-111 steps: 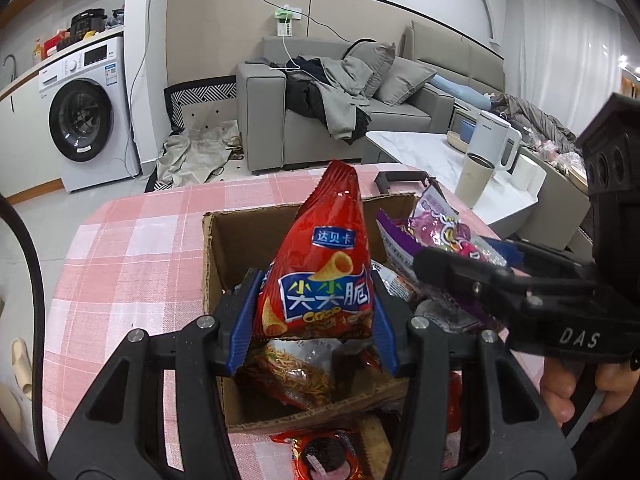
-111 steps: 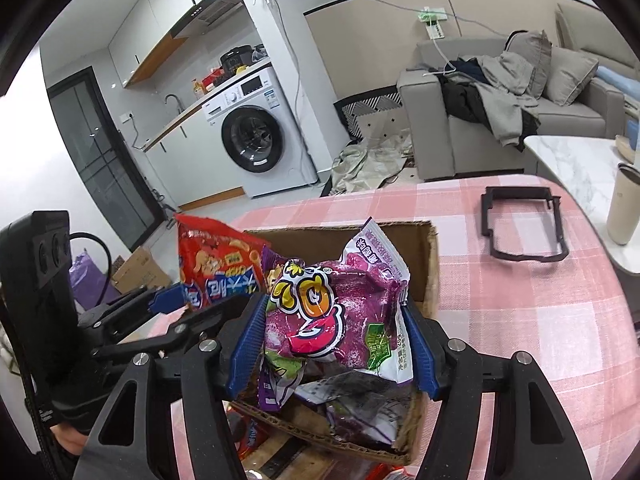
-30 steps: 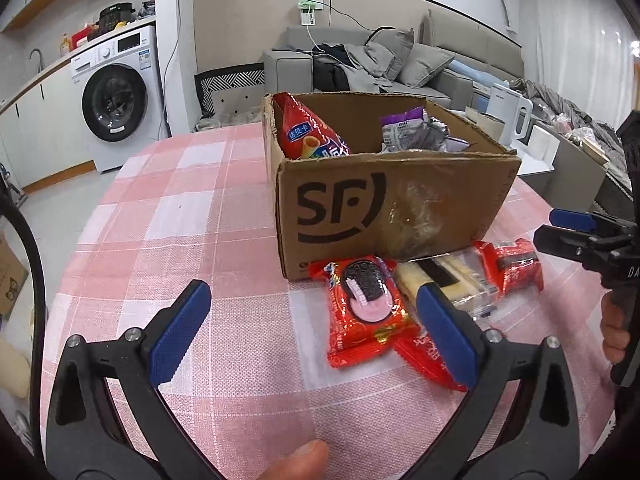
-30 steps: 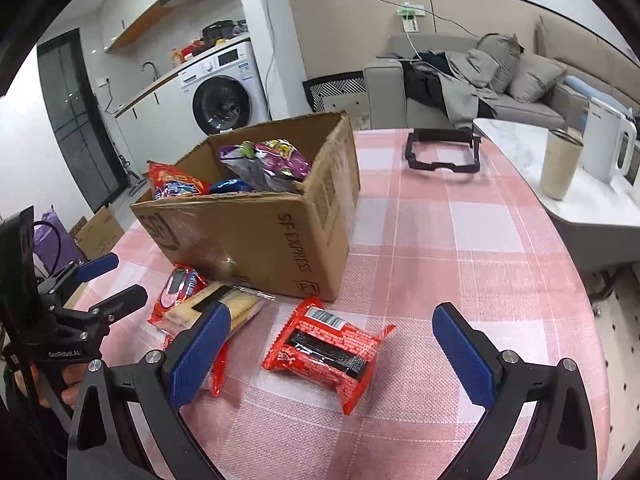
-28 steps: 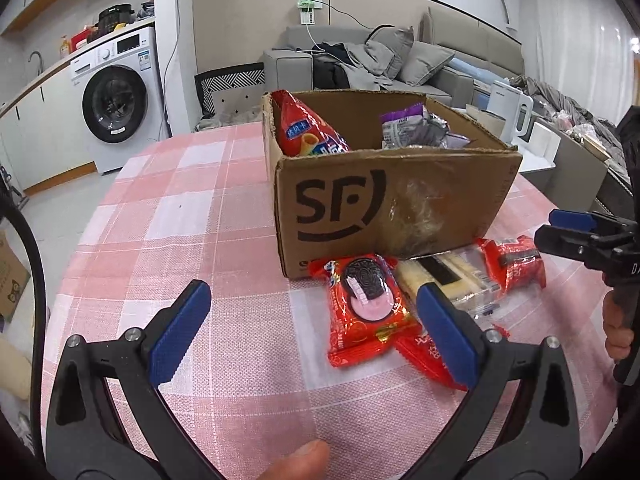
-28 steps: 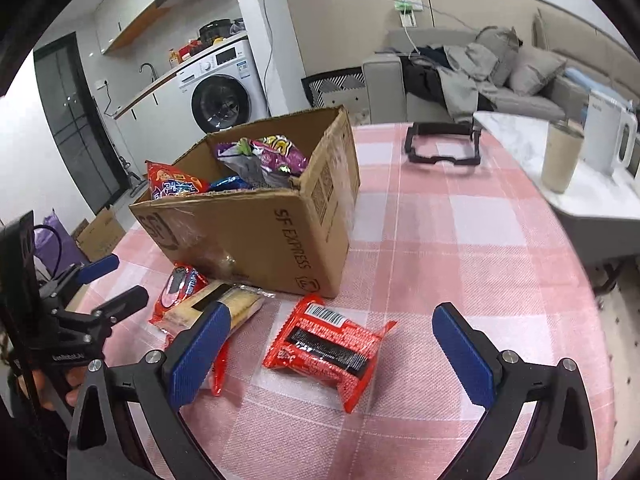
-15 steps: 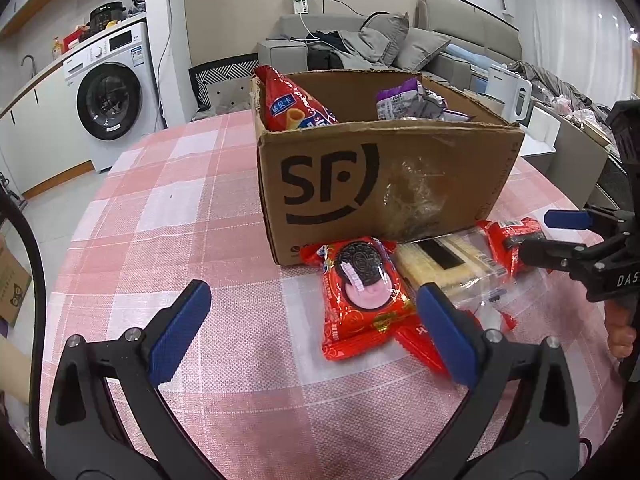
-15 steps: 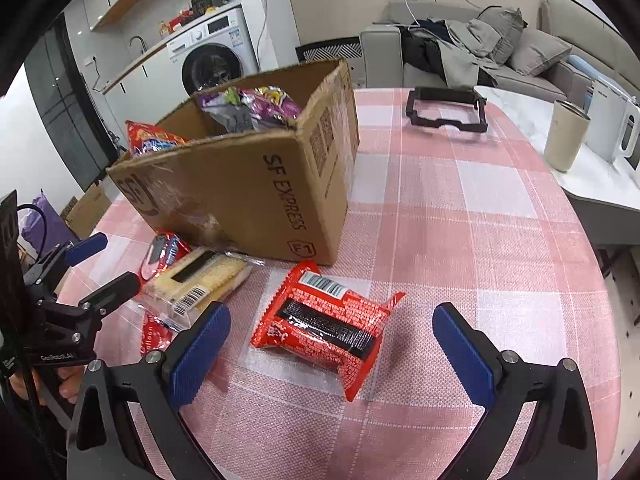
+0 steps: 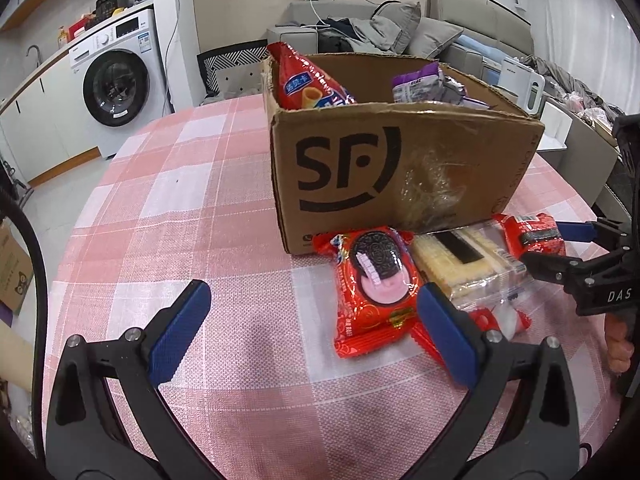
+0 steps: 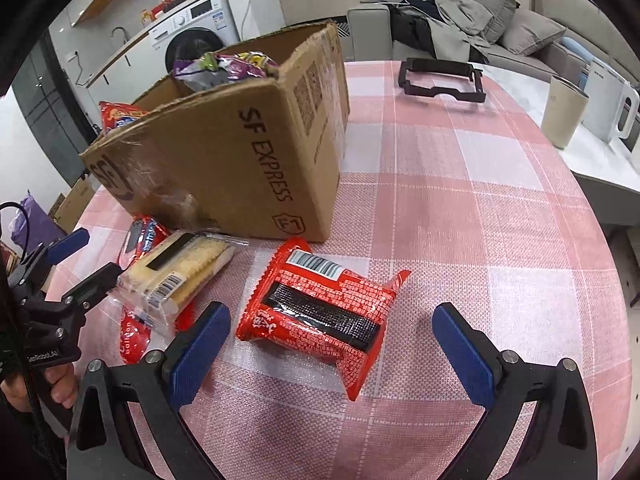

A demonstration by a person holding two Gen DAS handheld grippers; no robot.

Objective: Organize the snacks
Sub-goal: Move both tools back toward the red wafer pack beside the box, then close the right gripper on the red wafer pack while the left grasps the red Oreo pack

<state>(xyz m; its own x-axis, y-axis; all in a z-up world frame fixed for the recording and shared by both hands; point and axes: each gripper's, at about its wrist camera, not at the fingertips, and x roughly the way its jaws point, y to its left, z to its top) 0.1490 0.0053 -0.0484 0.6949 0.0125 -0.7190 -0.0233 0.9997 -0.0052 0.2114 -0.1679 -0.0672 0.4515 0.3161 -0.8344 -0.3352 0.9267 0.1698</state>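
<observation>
The left gripper (image 9: 314, 322) hangs low over the pink checked table (image 9: 192, 200), jaws spread wide and holding nothing. Its right pad lies just beside the cookie pack (image 9: 374, 276), a red pack that lies flat in front of the box (image 9: 400, 168). The box stands on the table with its top open; a red chip bag (image 9: 308, 84) leans in its left corner and a purple bag (image 9: 424, 84) sits toward its right. To the right of the cookie pack, a cracker pack (image 9: 468, 258) in clear wrap lies against the box base, partly over another red pack (image 9: 500, 320).

Further right, the red noodle pack (image 10: 320, 308) lies barcode up on the table, apart from the box. The right gripper (image 10: 332, 350) is spread wide around it, pads well clear on both sides, empty. A black frame (image 10: 440, 80) lies on the far side of the table.
</observation>
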